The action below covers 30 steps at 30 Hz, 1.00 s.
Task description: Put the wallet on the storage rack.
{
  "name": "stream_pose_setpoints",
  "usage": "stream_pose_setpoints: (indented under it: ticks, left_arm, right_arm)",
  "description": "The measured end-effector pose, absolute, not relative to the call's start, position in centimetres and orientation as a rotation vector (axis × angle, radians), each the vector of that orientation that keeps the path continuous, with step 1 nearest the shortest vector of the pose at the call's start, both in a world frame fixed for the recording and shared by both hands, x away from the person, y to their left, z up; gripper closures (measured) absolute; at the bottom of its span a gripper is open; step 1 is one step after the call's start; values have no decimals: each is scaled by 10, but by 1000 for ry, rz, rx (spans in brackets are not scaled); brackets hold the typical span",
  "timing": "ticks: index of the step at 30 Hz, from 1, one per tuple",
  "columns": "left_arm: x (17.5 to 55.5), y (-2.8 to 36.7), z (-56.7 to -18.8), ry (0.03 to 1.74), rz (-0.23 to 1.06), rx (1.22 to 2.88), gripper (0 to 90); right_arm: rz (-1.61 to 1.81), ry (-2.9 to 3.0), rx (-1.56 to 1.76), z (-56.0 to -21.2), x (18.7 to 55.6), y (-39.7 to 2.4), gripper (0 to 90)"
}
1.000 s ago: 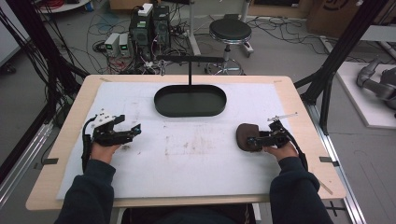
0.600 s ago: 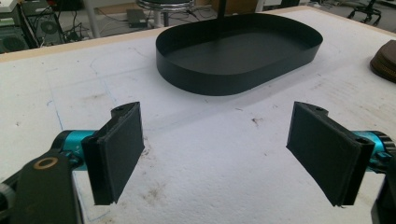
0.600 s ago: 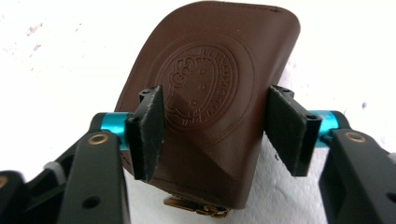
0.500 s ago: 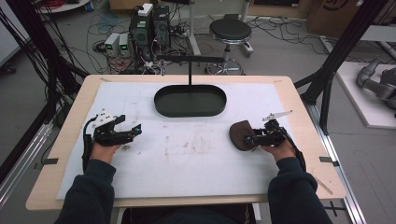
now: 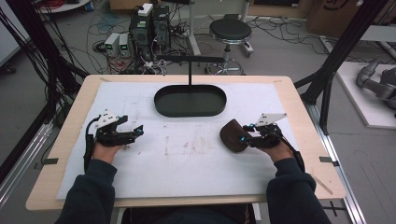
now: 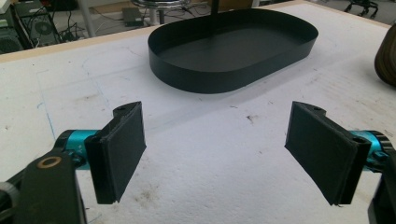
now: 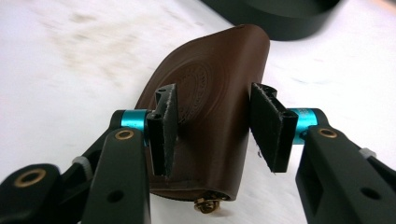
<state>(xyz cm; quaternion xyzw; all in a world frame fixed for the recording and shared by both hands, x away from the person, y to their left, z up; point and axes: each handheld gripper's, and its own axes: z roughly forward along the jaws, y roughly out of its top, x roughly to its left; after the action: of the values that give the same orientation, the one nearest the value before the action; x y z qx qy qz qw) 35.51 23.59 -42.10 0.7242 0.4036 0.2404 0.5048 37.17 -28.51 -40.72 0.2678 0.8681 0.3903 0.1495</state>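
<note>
Brown leather pouch (image 7: 212, 116) sits between the pads of the right tongs (image 5: 246, 136), which have just been closing on it and now press its sides, holding it over the white-covered tabletop (image 5: 187, 163) just in front of the black oval tray (image 5: 190, 100). Left tongs (image 6: 219, 149) rest wide open, holding nothing.

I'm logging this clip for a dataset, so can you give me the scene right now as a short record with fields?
work surface: white mat on a wooden table
held item: brown leather case, embossed round mark
right claw: closed on the case, jaws have just been closing
left claw: open, nothing between the jaws
tray: black oval tray, empty, beyond both claws
case position: right of the tray's near edge, apart from it
</note>
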Motion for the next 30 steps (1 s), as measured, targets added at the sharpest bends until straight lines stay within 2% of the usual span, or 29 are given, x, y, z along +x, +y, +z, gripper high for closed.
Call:
stream_pose_setpoints:
  ticks: [7, 17, 22, 30]
  left_arm:
    - [354, 235, -421, 972, 578, 1752, 197]
    - [363, 209, -408, 932, 519, 1713, 227]
    - [382, 172, -397, 891, 475, 1687, 239]
    - [413, 80, -384, 762, 389, 1800, 238]
  right_arm:
    - [1154, 2498, 807, -410, 373, -284, 531]
    - [1124, 2472, 702, -405, 367, -277, 587]
    - [1116, 2464, 679, -404, 366, -275, 586]
    - [1139, 2453, 618, -401, 363, -270, 586]
